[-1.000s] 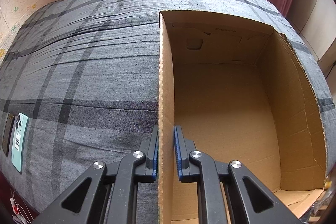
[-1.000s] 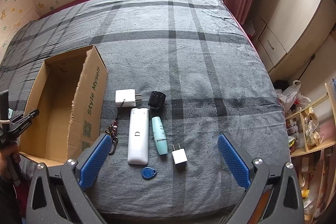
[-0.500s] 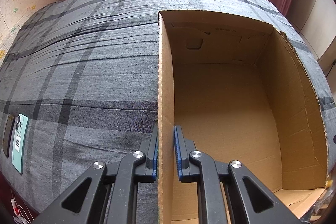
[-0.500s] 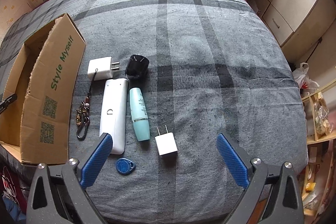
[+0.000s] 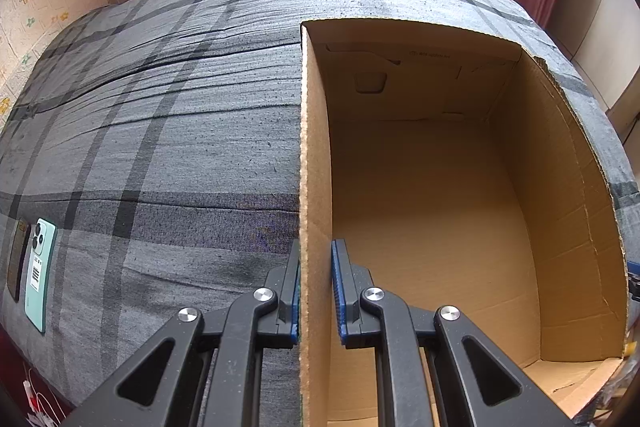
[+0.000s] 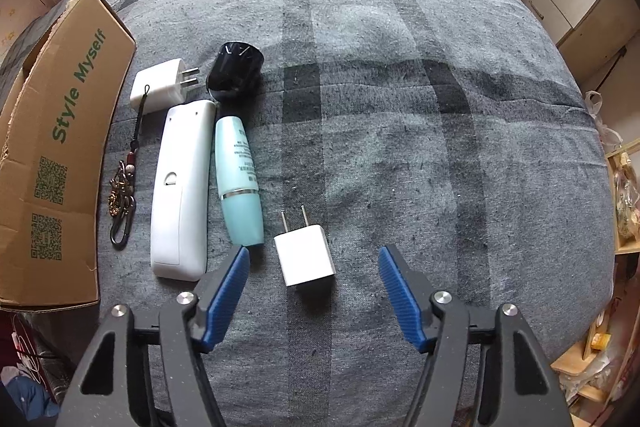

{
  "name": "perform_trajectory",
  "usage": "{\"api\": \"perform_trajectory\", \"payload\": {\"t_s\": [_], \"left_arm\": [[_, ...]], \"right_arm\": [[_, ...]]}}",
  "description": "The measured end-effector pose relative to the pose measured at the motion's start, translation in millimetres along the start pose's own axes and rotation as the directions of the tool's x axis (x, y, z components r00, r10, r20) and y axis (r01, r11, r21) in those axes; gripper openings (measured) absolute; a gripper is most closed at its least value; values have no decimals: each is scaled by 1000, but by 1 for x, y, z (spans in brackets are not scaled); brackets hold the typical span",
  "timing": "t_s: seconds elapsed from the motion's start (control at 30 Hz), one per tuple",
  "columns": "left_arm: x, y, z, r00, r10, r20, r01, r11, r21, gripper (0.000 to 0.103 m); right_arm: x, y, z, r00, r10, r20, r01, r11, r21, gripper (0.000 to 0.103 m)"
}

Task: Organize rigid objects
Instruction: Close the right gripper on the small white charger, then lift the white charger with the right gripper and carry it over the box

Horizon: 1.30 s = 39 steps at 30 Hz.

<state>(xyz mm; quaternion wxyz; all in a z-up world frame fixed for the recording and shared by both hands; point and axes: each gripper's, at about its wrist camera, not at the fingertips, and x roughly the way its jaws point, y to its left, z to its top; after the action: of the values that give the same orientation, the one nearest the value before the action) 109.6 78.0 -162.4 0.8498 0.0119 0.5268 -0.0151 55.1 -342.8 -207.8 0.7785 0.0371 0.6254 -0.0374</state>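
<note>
Over the grey plaid bedspread (image 6: pixel 400 107), the right gripper (image 6: pixel 314 263) points steeply down, its jaws closing around a small white plug adapter (image 6: pixel 306 261) lying flat between them, blue pads not yet touching it. At the cardboard box (image 5: pixel 440 211), the left gripper (image 5: pixel 316 283) angles downward, clamped on the box's near side wall. A white remote (image 6: pixel 180 191) and teal bottle (image 6: pixel 240 179) lie just left of the adapter.
</note>
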Motion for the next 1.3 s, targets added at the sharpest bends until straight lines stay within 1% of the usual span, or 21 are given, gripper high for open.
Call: {"api": "perform_trajectory", "payload": {"t_s": [0.03, 0.1, 0.13, 0.17, 0.2, 0.23, 0.27, 0.3, 0.5, 0.7, 1.0, 1.3], "left_arm": [[0, 0, 0, 1000, 0, 0, 0, 1000, 0, 14], [0, 0, 0, 1000, -2, 0, 2, 1000, -3, 14], [0, 1, 0, 1000, -1, 0, 1, 1000, -3, 14], [0, 1, 0, 1000, 0, 0, 0, 1000, -4, 14], [0, 1, 0, 1000, 1, 0, -1, 1000, -4, 14], [0, 0, 0, 1000, 2, 0, -2, 1000, -2, 14], [0, 0, 0, 1000, 3, 1, -3, 1000, 0, 14], [0, 0, 0, 1000, 3, 1, -3, 1000, 0, 14], [0, 0, 0, 1000, 3, 0, -3, 1000, 0, 14], [0, -1, 0, 1000, 7, 0, -7, 1000, 3, 14], [0, 0, 1, 1000, 3, -1, -3, 1000, 1, 14], [0, 0, 1, 1000, 2, -3, -2, 1000, -2, 14]], "right_arm": [[4, -1, 1, 1000, -5, -7, 5, 1000, -1, 63], [10, 1, 1, 1000, -10, -13, 9, 1000, -6, 53], [13, 2, 2, 1000, -8, -16, 7, 1000, -8, 52], [16, 2, 2, 1000, -7, -21, 6, 1000, -10, 48], [20, 3, 3, 1000, -4, -25, 4, 1000, -10, 43], [22, 3, 3, 1000, 3, -31, -3, 1000, -8, 40], [24, 2, 3, 999, 10, -35, -11, 1000, -5, 34], [27, 3, 3, 999, 12, -32, -12, 1000, -2, 33], [19, 4, 0, 1000, -3, -21, 3, 1000, -12, 32], [-6, 8, -4, 1000, 3, -15, -3, 1000, 6, 31], [-49, 30, 12, 999, 0, 33, 1, 999, -35, 31], [-82, 59, 32, 994, 8, 111, 4, 994, -111, 31]]}}
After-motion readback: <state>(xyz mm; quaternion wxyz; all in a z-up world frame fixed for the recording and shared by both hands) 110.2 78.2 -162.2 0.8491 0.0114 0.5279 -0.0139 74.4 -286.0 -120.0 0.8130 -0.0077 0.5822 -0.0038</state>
